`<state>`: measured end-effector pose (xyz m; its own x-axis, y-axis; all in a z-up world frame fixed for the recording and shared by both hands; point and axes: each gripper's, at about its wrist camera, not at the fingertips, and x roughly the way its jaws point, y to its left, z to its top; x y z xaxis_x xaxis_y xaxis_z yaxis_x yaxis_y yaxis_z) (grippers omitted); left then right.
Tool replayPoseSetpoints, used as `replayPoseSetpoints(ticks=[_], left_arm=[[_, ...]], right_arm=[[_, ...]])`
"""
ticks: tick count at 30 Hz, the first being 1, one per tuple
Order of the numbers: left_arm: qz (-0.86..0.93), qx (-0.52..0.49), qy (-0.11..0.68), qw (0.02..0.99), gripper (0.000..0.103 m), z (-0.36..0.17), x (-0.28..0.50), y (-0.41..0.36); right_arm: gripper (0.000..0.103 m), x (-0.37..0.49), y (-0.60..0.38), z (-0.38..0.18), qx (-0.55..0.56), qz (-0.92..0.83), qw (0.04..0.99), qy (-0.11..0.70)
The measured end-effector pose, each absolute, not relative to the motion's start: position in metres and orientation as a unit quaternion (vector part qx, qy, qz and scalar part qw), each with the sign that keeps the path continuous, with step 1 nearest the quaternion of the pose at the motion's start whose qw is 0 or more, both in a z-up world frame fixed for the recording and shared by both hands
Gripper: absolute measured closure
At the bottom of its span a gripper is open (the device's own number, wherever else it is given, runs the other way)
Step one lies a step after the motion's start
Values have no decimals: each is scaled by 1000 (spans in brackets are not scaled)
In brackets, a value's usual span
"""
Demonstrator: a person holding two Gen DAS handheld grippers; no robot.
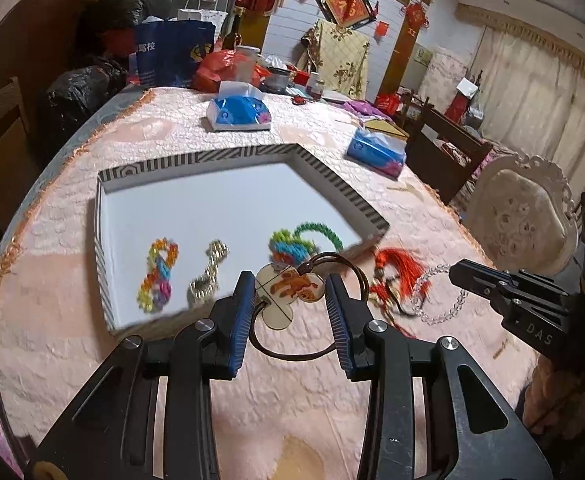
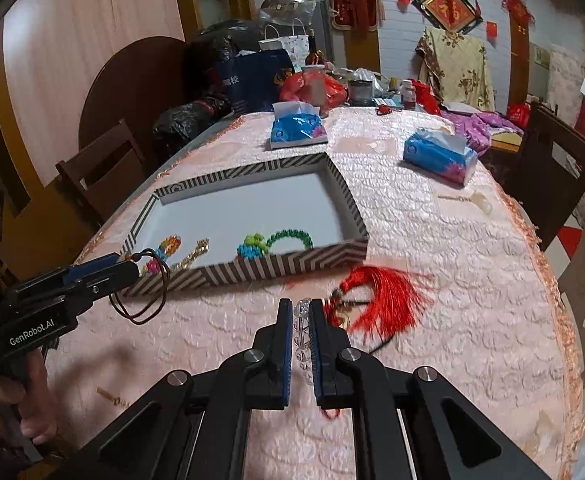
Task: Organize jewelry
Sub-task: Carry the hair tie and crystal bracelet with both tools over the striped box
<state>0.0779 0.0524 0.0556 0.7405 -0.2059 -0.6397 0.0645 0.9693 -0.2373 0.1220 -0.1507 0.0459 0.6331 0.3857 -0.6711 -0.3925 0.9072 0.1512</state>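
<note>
A striped-rim tray (image 1: 332, 178) (image 2: 292, 264) with a white floor holds a multicolour bracelet (image 1: 159, 274), a gold chain (image 1: 209, 272) and a green-and-blue beaded piece (image 1: 298, 242). My left gripper (image 1: 288, 304) holds a cream pendant (image 1: 288, 286) on a brown cord (image 1: 292, 354) between its jaws, just in front of the tray's near edge; the cord hangs from it in the right wrist view (image 2: 148, 288). My right gripper (image 2: 300, 312) is shut on a clear bead bracelet (image 2: 301, 332) (image 1: 436, 292). A red tassel (image 2: 380, 296) (image 1: 396, 276) lies beside it.
Two blue tissue packs (image 2: 298, 128) (image 2: 440, 156) lie beyond the tray on the pink tablecloth (image 2: 432, 340). Bags and jars crowd the table's far end. A small pale item (image 2: 468, 200) lies at the right. Wooden chairs (image 2: 104, 172) stand around the table.
</note>
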Motion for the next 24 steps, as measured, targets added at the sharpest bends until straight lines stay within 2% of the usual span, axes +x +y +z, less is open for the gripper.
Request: replayPoseSetpoints(ticks=[12, 20, 24], left_arm=[[6, -94, 363, 927, 68, 40, 156, 82], [27, -97, 398, 912, 68, 3, 172, 89], [25, -100, 409, 907, 68, -7, 173, 88]], right_arm=[[96, 196, -113, 68, 9, 233, 912, 338], [96, 240, -99, 59, 26, 214, 920, 329], [96, 255, -88, 42, 24, 216, 911, 350]])
